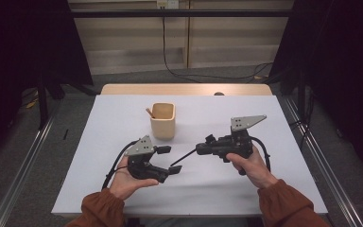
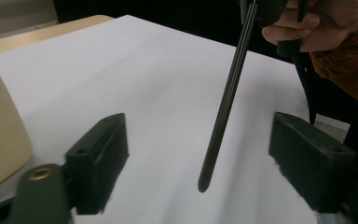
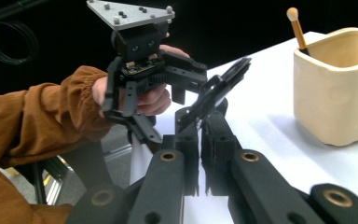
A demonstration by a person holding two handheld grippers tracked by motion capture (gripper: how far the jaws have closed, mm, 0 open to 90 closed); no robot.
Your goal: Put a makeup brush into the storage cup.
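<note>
The black pen (image 2: pixel 226 100) runs down the centre of my left claw view, its upper end pinched in my right claw (image 1: pixel 199 150) and its tip hanging free between the wide-apart jaws of my left claw (image 1: pixel 168 160), untouched. It looks light, stiff and slick, so I'd grip mid-shaft, square across. Left of centre in the high view, the cream ceramic cup (image 1: pixel 163 121) on the counter (image 1: pixel 123 118) holds one wooden stick (image 3: pixel 297 28).

No legible text or labels
</note>
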